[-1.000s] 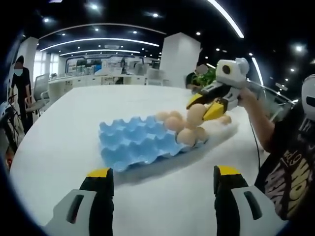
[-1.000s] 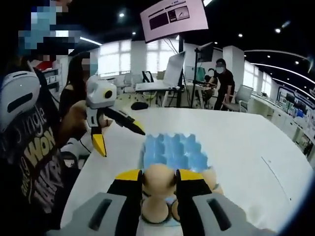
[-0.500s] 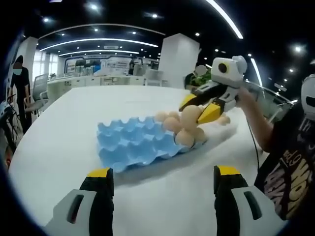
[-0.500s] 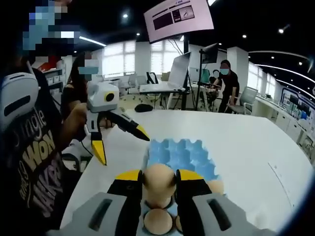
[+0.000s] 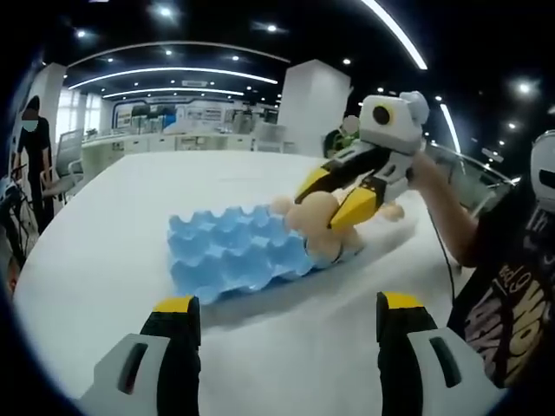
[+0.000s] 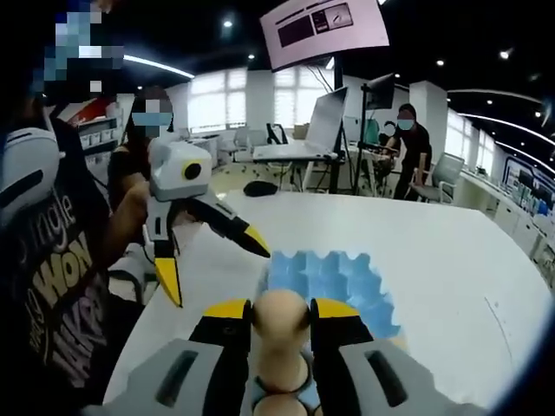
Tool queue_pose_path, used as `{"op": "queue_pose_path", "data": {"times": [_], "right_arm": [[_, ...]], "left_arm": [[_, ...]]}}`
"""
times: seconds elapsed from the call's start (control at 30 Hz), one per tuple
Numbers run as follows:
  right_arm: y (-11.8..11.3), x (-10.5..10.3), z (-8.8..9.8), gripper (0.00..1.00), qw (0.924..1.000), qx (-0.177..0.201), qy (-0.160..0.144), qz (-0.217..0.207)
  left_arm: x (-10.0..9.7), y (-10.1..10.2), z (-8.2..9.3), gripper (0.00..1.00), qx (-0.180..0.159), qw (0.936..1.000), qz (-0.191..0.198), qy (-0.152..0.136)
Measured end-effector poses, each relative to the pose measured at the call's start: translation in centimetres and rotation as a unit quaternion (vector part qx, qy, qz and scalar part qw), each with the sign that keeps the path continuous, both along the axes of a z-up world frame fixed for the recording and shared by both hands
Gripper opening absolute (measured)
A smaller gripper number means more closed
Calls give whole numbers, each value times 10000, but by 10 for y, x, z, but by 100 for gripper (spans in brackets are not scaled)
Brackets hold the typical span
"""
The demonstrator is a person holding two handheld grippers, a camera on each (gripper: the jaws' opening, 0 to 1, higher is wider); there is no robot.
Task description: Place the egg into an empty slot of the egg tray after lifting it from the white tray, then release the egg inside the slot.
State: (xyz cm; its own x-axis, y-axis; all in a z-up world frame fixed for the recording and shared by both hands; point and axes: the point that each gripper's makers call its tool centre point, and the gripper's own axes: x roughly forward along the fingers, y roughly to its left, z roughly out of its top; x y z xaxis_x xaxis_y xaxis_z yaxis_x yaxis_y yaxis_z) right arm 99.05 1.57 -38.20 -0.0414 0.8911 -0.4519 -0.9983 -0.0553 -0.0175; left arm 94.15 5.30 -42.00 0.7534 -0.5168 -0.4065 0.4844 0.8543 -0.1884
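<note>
Bare table (image 5: 286, 347) is seen ahead of the open left gripper (image 5: 286, 334); further passage is blocked by the egg tray (image 5: 230, 256).

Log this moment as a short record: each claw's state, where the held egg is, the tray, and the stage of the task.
right claw: shut on the egg
left claw: open, holding nothing, low over the white table
egg position: carried above the near end of the blue egg tray, not yet in a slot
tray contents: several eggs at the end under the right claw; the other slots look empty
stage: egg lifted, placing not done, release not done
</note>
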Motion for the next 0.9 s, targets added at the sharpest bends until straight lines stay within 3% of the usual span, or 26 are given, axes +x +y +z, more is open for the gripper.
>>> {"op": "queue_pose_path", "data": {"times": [0.43,0.9], "right_arm": [[15,-1,-27,28,9996,-227,140,64],[15,3,-42,28,9992,-395,3,-4]], "left_arm": [[-2,3,-1,85,-24,10000,36,17],[-1,2,-1,85,-30,10000,29,29]]}}
